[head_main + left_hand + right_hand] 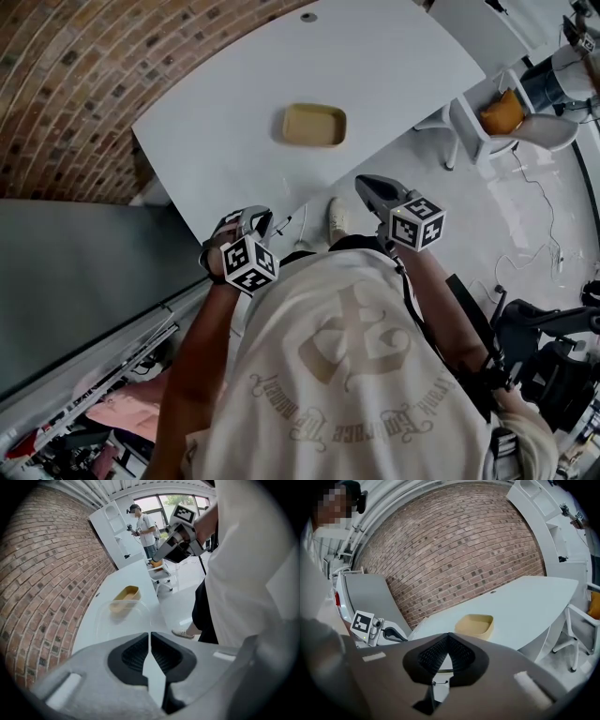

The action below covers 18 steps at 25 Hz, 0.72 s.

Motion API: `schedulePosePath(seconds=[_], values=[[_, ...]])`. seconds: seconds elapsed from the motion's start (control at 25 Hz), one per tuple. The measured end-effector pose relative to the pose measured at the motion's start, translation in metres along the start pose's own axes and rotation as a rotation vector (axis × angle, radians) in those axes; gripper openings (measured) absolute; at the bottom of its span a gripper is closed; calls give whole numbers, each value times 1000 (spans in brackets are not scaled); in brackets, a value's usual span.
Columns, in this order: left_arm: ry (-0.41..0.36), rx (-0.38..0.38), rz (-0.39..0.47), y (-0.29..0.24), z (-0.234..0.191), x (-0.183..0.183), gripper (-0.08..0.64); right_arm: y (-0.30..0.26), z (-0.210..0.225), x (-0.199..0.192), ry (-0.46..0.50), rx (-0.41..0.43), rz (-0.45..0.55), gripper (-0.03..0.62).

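Head view: we hold the left gripper (261,217) and the right gripper (364,182) at the near edge of the white table (403,66); the tan tray (314,125) lies mid-table, well apart from both.
Left gripper view: our jaws are pressed together with nothing between them; the tray (125,597) sits ahead.
Right gripper view: jaws likewise meeting and empty; the tray (474,625) lies beyond the tips.

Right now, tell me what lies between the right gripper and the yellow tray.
Only bare white table; nothing stands between the right gripper and the yellow tray, as the head view shows.
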<state>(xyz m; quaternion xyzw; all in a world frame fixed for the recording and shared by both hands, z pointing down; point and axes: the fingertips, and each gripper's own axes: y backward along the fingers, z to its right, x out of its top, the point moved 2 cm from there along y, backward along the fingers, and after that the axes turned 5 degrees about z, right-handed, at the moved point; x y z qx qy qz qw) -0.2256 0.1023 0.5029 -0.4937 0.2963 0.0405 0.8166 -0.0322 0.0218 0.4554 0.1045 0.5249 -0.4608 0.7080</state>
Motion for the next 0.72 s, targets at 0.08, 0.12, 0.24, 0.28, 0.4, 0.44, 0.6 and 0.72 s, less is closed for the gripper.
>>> schedulePosePath(seconds=[0.08, 0.12, 0.24, 0.28, 0.4, 0.44, 0.6, 0.72], values=[[13, 0, 12, 3, 0, 0, 21, 1, -4, -1, 3, -4, -2, 8], [22, 0, 18, 5, -1, 0, 21, 0, -6, -2, 5, -5, -3, 8], [40, 0, 34, 8, 0, 0, 21, 1, -11, -5, 7, -10, -5, 8], [43, 0, 39, 8, 0, 1, 21, 1, -11, -6, 7, -12, -6, 8], [48, -2, 50, 9, 1, 1, 21, 3, -12, -8, 7, -22, -8, 8], [49, -3, 53, 9, 2, 0, 21, 3, -13, -8, 8, -26, -9, 8], [51, -11, 58, 10, 10, -3, 21, 8, -15, -14, 7, -38, -11, 8], [50, -13, 60, 11, 14, -6, 21, 9, -18, -17, 9, -41, -10, 8]])
